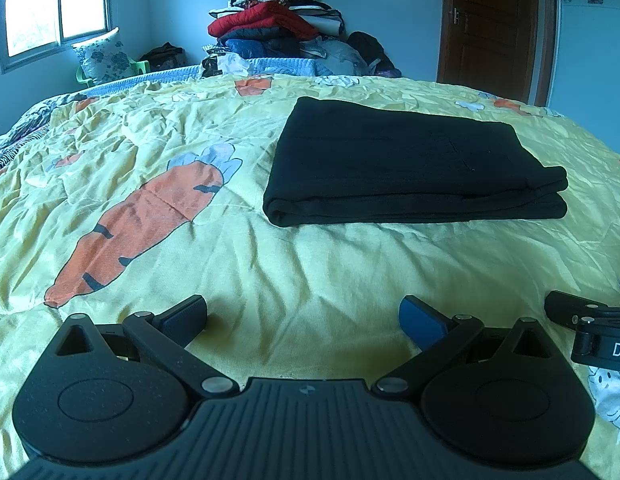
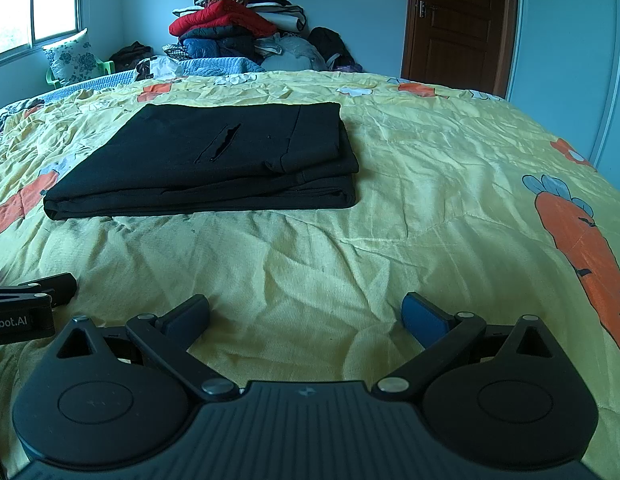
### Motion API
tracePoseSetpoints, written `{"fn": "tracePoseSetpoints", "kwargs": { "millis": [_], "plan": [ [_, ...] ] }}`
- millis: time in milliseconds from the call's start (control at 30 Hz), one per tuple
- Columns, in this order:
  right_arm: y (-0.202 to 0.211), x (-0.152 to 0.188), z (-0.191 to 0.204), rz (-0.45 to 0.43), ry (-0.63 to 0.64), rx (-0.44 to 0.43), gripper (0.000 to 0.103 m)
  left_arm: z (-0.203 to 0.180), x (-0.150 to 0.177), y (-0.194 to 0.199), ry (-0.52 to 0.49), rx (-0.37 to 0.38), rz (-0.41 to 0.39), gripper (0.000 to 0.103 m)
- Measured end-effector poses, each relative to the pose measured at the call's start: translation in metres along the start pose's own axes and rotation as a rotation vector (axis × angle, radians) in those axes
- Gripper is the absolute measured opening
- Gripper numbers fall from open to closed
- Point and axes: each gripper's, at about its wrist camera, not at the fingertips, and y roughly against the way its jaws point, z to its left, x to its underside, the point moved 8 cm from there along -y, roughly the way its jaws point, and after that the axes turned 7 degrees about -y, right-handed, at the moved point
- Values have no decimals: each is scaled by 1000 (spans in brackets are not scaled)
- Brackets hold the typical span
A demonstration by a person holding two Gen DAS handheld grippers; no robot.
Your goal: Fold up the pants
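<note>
The black pants (image 1: 410, 164) lie on the yellow carrot-print bedspread (image 1: 310, 260) as a compact rectangular stack of several layers, edges roughly aligned, with the rounded fold facing the cameras. In the right wrist view a pocket slit gapes slightly on the top layer, and the lower layers protrude a little at the right corner. Judgement: the folding appears complete or very nearly so; nothing remains spread out.

The left gripper (image 1: 303, 316) sits low over the bedspread, well short of the pants, its fingers spread wide and holding nothing. The right gripper (image 2: 305, 316) is in the same condition: fingers wide apart, empty, near the bedspread and clear of the garment. Each tool's fingers show at the edge of the other's view, so the two rest side by side. Judgement: this withdrawn, released posture suits a finished fold, leaving the stack undisturbed.

Beyond the bed, a tall pile of clothing and bedding (image 1: 273, 20) stands against the blue wall. A window (image 1: 53, 4) is at left, with a floral cushion (image 1: 101, 54) on a green chair below it, and a brown door (image 1: 490, 24) at right.
</note>
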Motion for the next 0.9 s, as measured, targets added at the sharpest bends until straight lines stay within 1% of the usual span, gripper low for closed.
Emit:
{"fn": "tracePoseSetpoints", "kwargs": {
  "millis": [233, 467, 600, 733, 900],
  "plan": [
    [0, 0, 0, 0, 0, 0, 103, 3, -3, 3, -15, -49, -18, 103],
    [0, 0, 0, 0, 0, 0, 103, -2, -4, 3, -56, -70, -18, 103],
    [0, 0, 0, 0, 0, 0, 103, 2, -2, 0, -28, -45, -8, 103],
    [0, 0, 0, 0, 0, 0, 103, 10, 1, -4, 55, -2, 14, 103],
    [0, 0, 0, 0, 0, 0, 103, 9, 1, -3, 49, -8, 14, 103]
  ]
}}
